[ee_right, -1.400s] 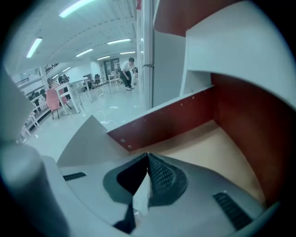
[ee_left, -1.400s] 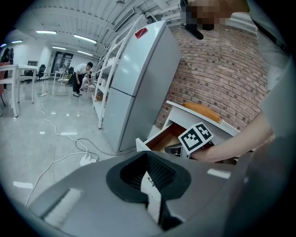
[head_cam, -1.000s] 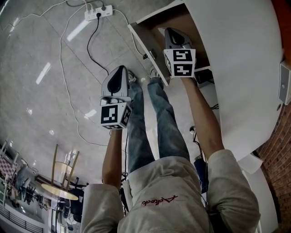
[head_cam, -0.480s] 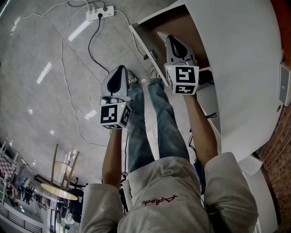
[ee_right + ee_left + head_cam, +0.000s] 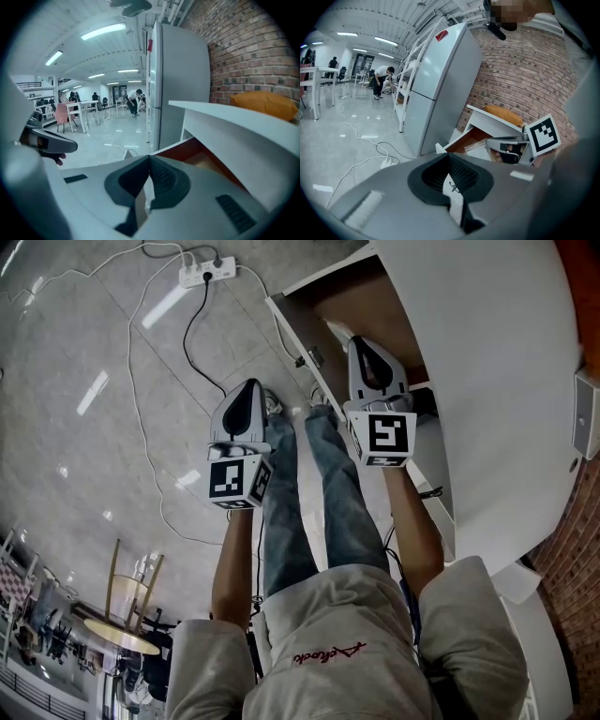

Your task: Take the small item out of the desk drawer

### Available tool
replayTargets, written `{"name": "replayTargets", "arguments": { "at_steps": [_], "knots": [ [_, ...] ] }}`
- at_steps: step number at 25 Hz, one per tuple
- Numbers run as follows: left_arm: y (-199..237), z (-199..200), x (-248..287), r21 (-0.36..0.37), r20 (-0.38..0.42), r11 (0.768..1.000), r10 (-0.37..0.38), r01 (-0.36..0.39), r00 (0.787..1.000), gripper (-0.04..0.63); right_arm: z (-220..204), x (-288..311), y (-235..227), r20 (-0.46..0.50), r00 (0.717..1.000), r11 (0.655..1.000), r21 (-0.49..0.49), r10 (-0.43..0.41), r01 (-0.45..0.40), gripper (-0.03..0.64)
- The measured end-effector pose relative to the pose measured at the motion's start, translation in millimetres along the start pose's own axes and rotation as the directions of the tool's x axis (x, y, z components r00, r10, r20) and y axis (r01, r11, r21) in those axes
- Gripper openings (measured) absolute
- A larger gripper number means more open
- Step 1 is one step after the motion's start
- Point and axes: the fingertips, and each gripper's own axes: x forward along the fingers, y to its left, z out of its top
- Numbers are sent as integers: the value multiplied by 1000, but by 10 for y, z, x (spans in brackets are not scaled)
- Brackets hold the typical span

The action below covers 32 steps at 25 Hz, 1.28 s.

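The wooden drawer (image 5: 295,334) stands pulled out from under the white desk (image 5: 487,381). My right gripper (image 5: 359,341) hovers over the drawer's near part, shut on a small crinkly clear packet (image 5: 336,327). The left gripper view shows that packet (image 5: 476,146) at the tip of the right gripper (image 5: 489,140), above the drawer's brown inside (image 5: 466,140). In its own view the right gripper (image 5: 150,159) points past the drawer (image 5: 197,150); the packet is hard to make out there. My left gripper (image 5: 248,385) hangs over the floor beside the person's legs, shut and holding nothing (image 5: 449,157).
A white power strip (image 5: 203,268) and cables lie on the glossy floor beyond the drawer. The person's legs (image 5: 309,493) stand between both grippers. A tall fridge (image 5: 436,79) stands left of the desk; an orange cushion (image 5: 504,115) lies on it.
My right gripper has drawn back toward the person, out from deep in the drawer, with the clear packet at its tip. The left gripper has stayed put.
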Motion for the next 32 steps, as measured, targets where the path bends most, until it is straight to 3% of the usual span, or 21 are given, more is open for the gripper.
{"name": "replayTargets", "arguments": {
  "at_steps": [16, 32],
  "knots": [
    [-102, 143, -131, -27, 30, 999, 27, -26, 999, 8, -117, -503, 130, -9, 1000, 999, 33, -16, 17, 12],
    [-325, 882, -547, 2, 105, 999, 36, -36, 994, 9, 837, -876, 51, 97, 995, 999, 26, -21, 18, 12]
  ]
}}
